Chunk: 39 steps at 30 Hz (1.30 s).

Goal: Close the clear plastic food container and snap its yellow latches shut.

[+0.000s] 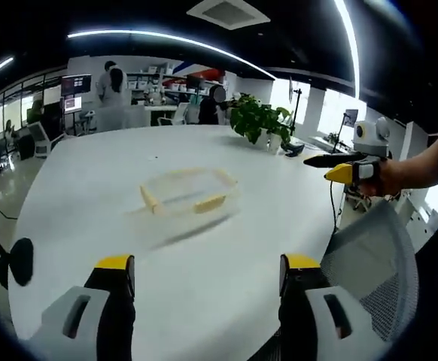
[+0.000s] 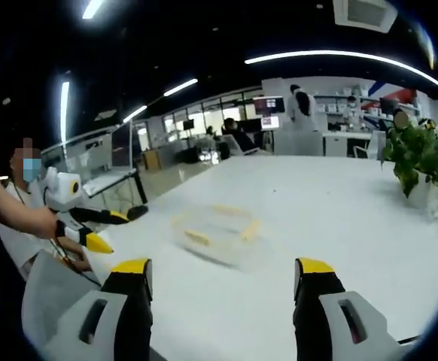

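Both hand-held grippers gape wide, empty; clear food container [image 1: 189, 192] sits mid-desk [image 1: 226, 286], straight ahead, well apart from both.

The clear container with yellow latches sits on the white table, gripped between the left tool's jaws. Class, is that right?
Not gripped. In the left gripper view the clear container sits on the white table well ahead of the left tool, whose jaws stand open and empty.
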Available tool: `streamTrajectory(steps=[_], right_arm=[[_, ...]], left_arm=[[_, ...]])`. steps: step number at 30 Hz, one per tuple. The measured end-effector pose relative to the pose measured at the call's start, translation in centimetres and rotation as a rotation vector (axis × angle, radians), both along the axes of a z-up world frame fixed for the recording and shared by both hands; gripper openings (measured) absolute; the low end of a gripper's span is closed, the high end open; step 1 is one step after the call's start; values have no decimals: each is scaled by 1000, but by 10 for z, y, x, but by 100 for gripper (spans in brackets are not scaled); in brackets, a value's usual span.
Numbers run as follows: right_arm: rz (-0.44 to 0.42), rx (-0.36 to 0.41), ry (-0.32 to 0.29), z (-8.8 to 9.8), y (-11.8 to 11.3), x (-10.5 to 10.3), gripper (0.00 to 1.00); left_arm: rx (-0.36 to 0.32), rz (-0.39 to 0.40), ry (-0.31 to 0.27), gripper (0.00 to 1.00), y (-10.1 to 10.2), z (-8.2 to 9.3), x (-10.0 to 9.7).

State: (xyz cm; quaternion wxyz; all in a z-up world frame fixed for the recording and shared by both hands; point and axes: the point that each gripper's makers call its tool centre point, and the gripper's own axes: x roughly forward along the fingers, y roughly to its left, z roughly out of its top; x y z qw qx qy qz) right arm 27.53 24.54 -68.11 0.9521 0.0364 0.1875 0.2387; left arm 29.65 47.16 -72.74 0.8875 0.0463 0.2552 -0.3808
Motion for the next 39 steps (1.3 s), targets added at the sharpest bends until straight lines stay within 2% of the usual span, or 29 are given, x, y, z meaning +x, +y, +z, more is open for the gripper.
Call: streamTrajectory(steps=[9, 11, 17, 27, 32, 34, 36, 39], right_arm=[[16, 15, -20, 5, 10, -20, 77], [9, 17, -22, 5, 11, -22, 81], [24, 30, -22, 6, 14, -28, 80], [23, 40, -40, 17, 16, -40, 79], [12, 55, -46, 23, 14, -48, 78], [-1, 68, -48, 19, 12, -51, 78], [-4, 45, -52, 17, 13, -49, 77], [9, 63, -74, 20, 17, -47, 78]], left_arm=[[-29, 7, -29, 78, -1, 10, -14], [-23, 0, -25, 78, 0, 7, -19], [-33, 13, -22, 77, 5, 8, -26], [-52, 40, -61, 76, 3, 18, -34], [-61, 54, -67, 75, 2, 18, -41], [-58, 61, -75, 75, 1, 18, -44], [-56, 69, -80, 74, 1, 15, -47], [-66, 80, -72, 74, -1, 12, -52]])
